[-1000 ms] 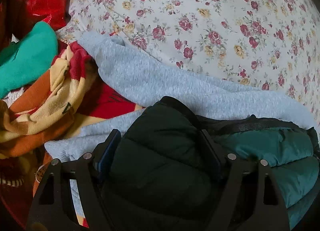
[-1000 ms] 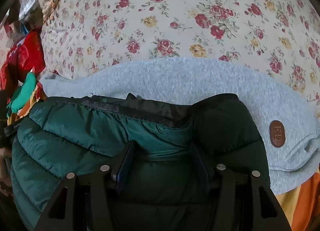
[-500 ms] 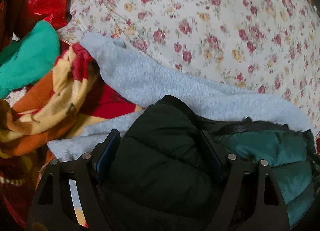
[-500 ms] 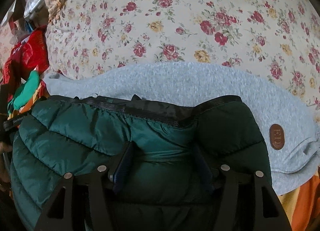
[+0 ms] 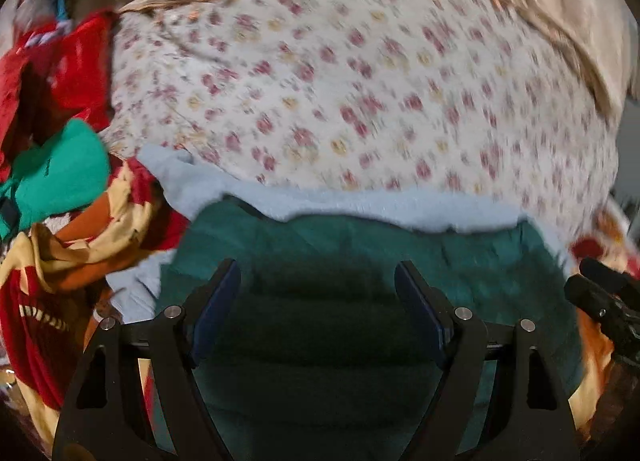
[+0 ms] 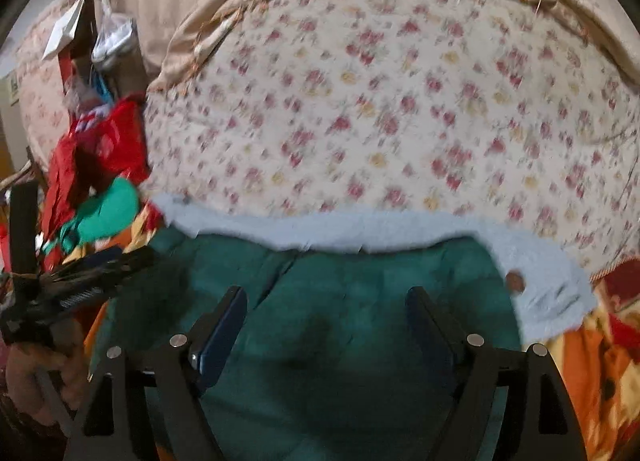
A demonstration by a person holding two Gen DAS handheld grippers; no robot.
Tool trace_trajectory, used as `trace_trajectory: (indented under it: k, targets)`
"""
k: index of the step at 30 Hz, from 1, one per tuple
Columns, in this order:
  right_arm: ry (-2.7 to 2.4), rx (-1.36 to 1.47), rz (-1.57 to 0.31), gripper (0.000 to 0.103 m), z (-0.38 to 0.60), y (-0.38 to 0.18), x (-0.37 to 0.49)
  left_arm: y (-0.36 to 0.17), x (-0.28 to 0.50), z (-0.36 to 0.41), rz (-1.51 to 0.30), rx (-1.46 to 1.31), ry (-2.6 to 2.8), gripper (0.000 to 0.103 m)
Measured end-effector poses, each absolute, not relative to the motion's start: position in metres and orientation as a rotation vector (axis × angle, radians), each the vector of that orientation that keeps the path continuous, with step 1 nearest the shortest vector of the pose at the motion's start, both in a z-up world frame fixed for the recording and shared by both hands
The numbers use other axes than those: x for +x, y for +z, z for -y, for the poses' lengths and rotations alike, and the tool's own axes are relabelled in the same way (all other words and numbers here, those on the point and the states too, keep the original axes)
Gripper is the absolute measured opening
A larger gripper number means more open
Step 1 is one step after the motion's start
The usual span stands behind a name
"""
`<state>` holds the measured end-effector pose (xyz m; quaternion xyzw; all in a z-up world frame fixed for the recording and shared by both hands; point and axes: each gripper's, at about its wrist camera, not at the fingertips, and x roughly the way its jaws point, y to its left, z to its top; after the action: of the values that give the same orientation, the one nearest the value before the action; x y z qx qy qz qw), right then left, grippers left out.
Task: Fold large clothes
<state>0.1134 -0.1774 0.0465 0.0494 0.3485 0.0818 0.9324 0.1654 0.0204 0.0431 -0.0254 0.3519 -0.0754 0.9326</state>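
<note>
Far left in your left wrist view sits the heap waiting its turn: a red garment up top, a bright green piece below it, and the orange-and-yellow patterned cloth spilling toward you. Sliding right, your left gripper hangs over the dark green puffer jacket with its jaws standing wide apart and nothing pinched between the pads, as far as the blur lets me judge. The jacket lies folded just below and ahead of those fingers, resting on the pale grey sweatshirt, whose edge peeks out along the far side. Beyond both spreads the floral bedspread.

Across to the right wrist view: your own left hand shows at the left edge, holding its tool. Your right gripper has just been opening, and its jaws now stand clear of the jacket, fabric below them but not squeezed. At the right, the sweatshirt's round brown patch pokes out past the jacket's corner.

Here is what counts: the jacket's long axis runs side to side across both views, and it sits directly under and in front of both grippers, each about equally near its own end. It looks folded and set down, so I'd judge your next garment lies to the left, nearer your left hand.
</note>
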Motion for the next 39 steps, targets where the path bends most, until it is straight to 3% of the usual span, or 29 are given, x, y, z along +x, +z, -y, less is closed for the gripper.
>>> trace_trajectory:
  k: [5,7,12,39]
  targets:
    - [0.113,0.075,-0.860,0.080,0.179,-0.008,0.128,0.002,0.186,-0.015,-0.893,-0.062,-0.148,0.080]
    - [0.111,0.153,-0.916,0.086,0.192,-0.030,0.137,-0.001,0.188,-0.013,-0.887,-0.039,-0.137,0.081]
    - [0.096,0.140,-0.917,0.095,0.191,-0.034,0.141,-0.004,0.187,-0.009,-0.892,-0.013,-0.140,0.087]
    - [0.084,0.112,-0.907,0.098,0.188,-0.036,0.138,-0.012,0.183,-0.002,-0.840,0.030,-0.144,0.102]
